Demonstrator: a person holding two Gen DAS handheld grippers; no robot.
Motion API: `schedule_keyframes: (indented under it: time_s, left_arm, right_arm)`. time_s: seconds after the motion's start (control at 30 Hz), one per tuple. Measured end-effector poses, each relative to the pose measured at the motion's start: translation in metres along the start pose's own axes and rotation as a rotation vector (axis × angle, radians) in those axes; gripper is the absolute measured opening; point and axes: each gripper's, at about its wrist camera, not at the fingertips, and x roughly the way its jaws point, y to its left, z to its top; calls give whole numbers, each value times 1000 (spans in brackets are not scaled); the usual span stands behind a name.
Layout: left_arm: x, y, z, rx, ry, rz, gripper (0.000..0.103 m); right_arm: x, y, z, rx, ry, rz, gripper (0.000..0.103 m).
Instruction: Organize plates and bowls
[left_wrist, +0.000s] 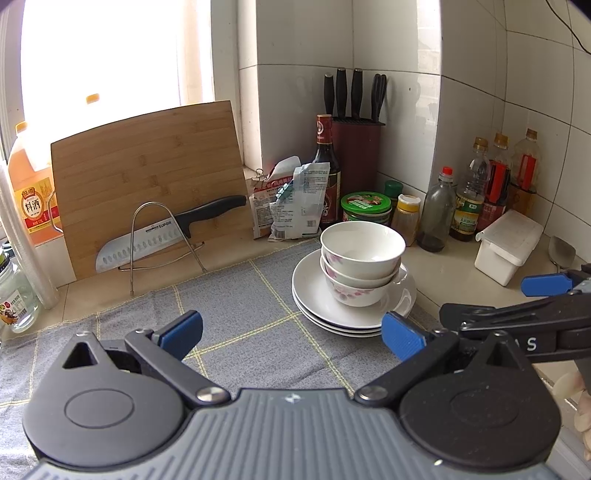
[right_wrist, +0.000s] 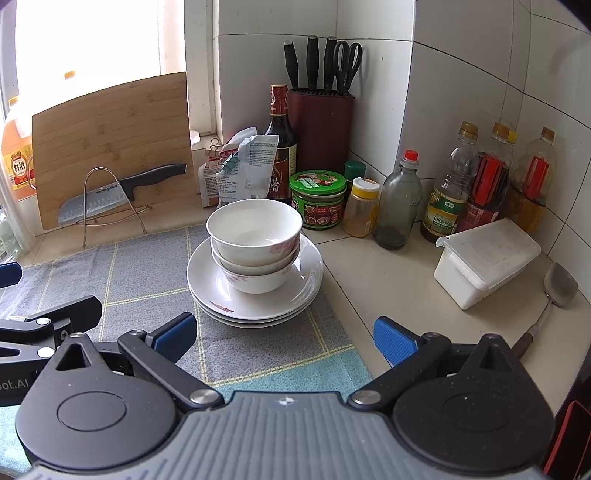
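Observation:
Three white bowls with pink flowers (left_wrist: 362, 258) (right_wrist: 255, 240) are nested on a stack of three white plates (left_wrist: 317, 299) (right_wrist: 207, 284), on the right part of a grey checked cloth (left_wrist: 236, 306) (right_wrist: 147, 269). My left gripper (left_wrist: 291, 334) is open and empty, a little in front and left of the stack. My right gripper (right_wrist: 284, 336) is open and empty, just in front of the stack. The right gripper also shows at the right edge of the left wrist view (left_wrist: 546, 284).
A bamboo cutting board (left_wrist: 147, 177) and a knife on a wire stand (left_wrist: 166, 229) lean at the back left. Sauce bottles, jars and a knife block (right_wrist: 321, 129) crowd the back corner. A white lidded box (right_wrist: 484, 262) and a metal spatula (right_wrist: 554, 288) lie at right.

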Motion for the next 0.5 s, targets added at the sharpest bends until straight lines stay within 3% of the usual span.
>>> schedule_keyframes:
  time_s: [0.5]
  left_arm:
    - [4, 3, 3, -3, -1, 0, 102]
  right_arm:
    - [1, 0, 3, 1, -2, -4, 103]
